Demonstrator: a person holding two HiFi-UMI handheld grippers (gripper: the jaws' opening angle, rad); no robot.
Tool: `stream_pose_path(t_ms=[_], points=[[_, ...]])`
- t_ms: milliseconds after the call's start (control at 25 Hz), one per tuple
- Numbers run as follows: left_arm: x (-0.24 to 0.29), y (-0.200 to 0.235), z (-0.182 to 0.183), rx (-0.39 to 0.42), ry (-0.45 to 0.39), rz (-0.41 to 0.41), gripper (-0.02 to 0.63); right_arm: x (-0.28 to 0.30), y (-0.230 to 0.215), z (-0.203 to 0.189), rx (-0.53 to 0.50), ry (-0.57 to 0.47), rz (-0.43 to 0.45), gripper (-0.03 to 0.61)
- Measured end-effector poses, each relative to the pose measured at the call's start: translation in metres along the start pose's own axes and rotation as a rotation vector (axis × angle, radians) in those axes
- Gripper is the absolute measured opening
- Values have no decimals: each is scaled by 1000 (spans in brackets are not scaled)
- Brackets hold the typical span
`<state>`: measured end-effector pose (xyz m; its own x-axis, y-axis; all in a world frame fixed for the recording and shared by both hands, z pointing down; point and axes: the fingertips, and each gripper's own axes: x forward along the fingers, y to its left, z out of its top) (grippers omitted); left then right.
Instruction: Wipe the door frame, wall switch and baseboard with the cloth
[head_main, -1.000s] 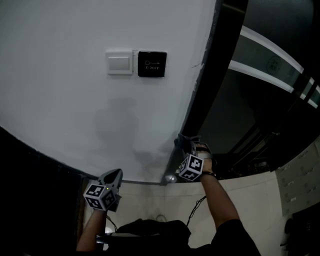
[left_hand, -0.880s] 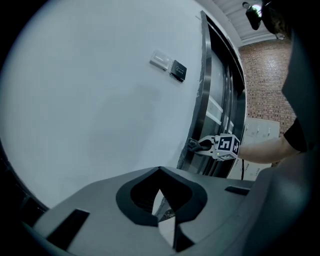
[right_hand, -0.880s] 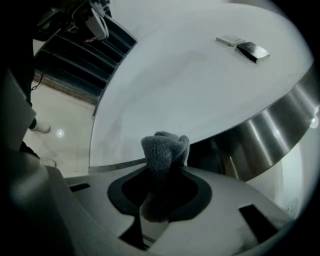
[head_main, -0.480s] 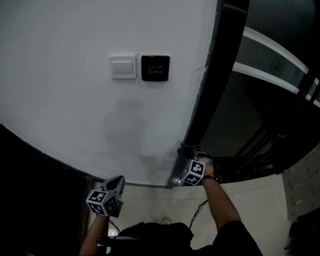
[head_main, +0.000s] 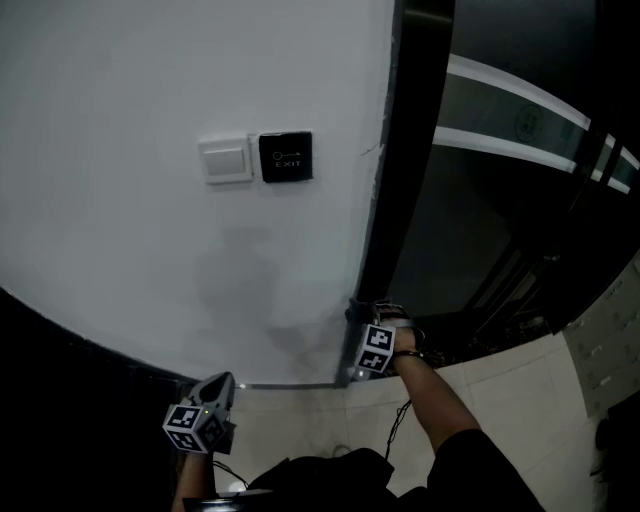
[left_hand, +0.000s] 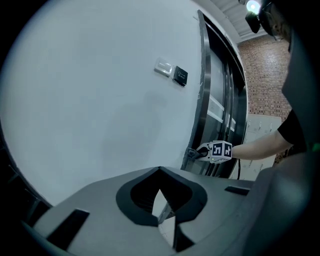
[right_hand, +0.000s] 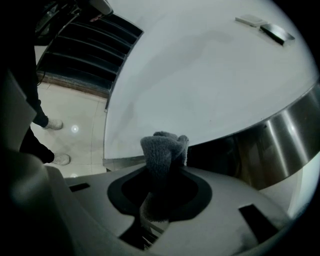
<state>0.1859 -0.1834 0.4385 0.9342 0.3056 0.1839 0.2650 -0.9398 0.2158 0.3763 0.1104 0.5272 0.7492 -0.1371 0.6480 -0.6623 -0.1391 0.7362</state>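
Two grippers show in a dim scene where much is hard to read. In the head view the lower left corner is black and nothing can be made out there, and both of the person's forearms are cut off by the bottom edge. The right gripper sits low against the dark door frame, close above the baseboard; from there the cloth is only a dark lump at its tip.

The right gripper view shows it better: the cloth is grey and nubbly, folded into a thick upright wad, clamped between the jaws, its lower end lost in the gripper's dark throat. Its top stands in front of the line where the white wall meets the brushed metal of the frame, though actual contact cannot be judged.

The left gripper hangs low and well apart, near the foot of the wall, its jaws drawn together with nothing between them.

Higher on the wall, the white wall switch sits just beside a black exit button.
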Motion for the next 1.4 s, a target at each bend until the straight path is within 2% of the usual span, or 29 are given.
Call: stream_pose_path(t_ms=[160, 280, 480, 640, 760, 840, 920, 1000, 1120, 1200, 1280, 1400], points=[[-9, 2, -1, -9, -16, 9, 2, 3, 14, -4, 23, 33, 69, 94], [-17, 1, 2, -3, -28, -4, 2, -9, 26, 6, 83, -23, 88, 94], [-21, 3, 15, 10, -56, -46, 2, -28, 27, 13, 208, -109, 8, 94], [-23, -4, 23, 22, -76, -110, 2, -75, 16, 25, 319, -202, -73, 94], [-13, -25, 26, 11, -87, -191, 2, -125, 6, 13, 401, -243, -139, 94], [-6, -39, 24, 22, -84, -248, 2, -159, 0, 6, 500, -303, -185, 93], [-4, -52, 20, 54, -60, -302, 2, -184, 13, -1, 639, -373, -211, 94], [3, -75, 19, 63, -58, -350, 2, -208, 18, -19, 717, -415, -239, 94], [19, -128, 19, 62, -91, -400, 2, -241, 6, -65, 702, -446, -291, 94], [27, -172, 19, 88, -112, -420, 2, -258, -3, -103, 685, -469, -318, 94], [39, -216, 17, 108, -129, -408, 2, -275, -15, -140, 694, -525, -333, 94], [62, -282, 7, 88, -142, -378, 2, -294, -37, -195, 759, -631, -324, 94]])
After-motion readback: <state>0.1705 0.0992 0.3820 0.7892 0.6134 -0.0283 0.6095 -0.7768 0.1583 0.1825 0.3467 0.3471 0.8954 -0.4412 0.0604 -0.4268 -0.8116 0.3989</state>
